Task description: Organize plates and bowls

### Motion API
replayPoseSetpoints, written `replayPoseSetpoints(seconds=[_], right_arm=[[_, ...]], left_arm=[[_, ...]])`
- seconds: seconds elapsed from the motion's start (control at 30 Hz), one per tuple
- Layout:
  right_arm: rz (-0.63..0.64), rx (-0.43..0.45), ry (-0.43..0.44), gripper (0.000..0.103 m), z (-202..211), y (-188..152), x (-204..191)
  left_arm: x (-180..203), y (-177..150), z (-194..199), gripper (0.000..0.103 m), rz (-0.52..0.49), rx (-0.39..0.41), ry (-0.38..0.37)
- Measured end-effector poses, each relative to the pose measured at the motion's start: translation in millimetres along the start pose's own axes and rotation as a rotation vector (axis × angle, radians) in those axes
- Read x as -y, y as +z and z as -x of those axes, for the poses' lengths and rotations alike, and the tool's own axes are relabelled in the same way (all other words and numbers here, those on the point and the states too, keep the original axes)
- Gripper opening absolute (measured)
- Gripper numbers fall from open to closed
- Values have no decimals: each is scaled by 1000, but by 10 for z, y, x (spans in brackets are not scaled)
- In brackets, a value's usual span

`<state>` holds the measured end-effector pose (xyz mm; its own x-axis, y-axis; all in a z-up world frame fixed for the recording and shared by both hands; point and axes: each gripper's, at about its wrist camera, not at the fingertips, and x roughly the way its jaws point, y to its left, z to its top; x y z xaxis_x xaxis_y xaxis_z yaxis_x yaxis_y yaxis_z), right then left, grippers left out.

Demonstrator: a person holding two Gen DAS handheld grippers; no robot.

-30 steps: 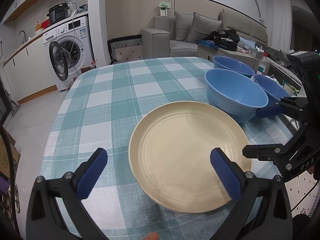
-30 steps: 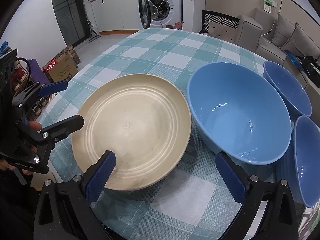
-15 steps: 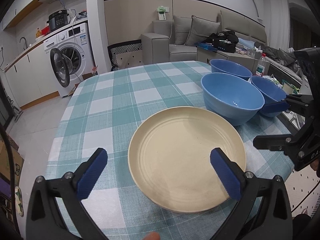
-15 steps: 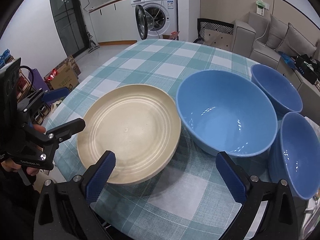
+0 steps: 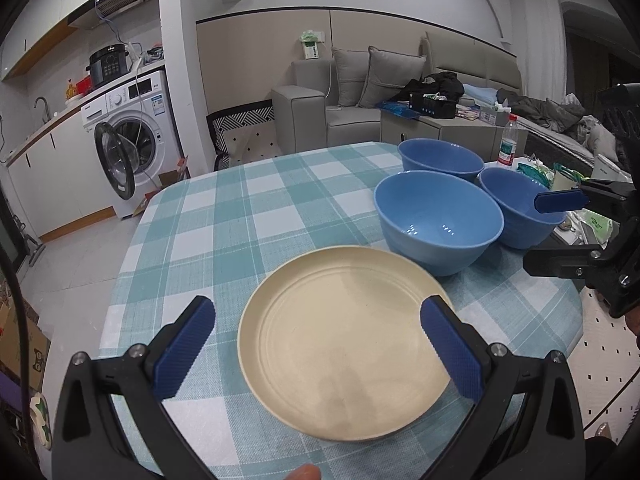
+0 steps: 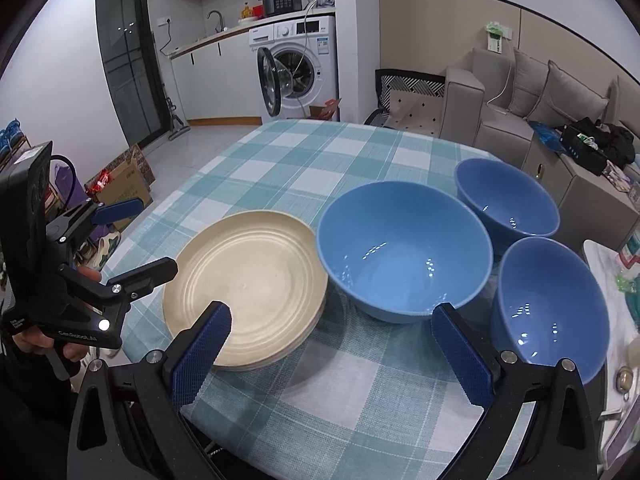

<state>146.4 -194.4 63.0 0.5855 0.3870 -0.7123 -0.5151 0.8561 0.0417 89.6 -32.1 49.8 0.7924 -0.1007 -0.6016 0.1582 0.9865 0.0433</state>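
left gripper [image 5: 316,344] jaws spread | right gripper [image 6: 332,344] jaws spread (both empty) | cream plate [image 5: 344,344] touches large blue bowl [image 6: 404,248]

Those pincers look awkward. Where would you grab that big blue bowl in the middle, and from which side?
Probably by the rim of the big blue bowl: one finger inside, one outside its steep wall. Come from the near edge facing the right gripper, whose jaws are open. The cream plate crowds its left side and two smaller blue bowls crowd its right and far sides.
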Motion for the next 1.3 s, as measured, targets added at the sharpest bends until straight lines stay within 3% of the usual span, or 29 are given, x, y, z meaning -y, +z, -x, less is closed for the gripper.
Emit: replayPoseSetpoints(seconds=[0.73, 1.3], right_arm=[[-122, 110, -115, 102, 659, 18, 790], [-158, 104, -159, 102, 639, 226, 1134]], left_arm=[[455, 643, -63, 103, -38, 77, -70], [698, 1017, -391, 103, -66, 69, -96]])
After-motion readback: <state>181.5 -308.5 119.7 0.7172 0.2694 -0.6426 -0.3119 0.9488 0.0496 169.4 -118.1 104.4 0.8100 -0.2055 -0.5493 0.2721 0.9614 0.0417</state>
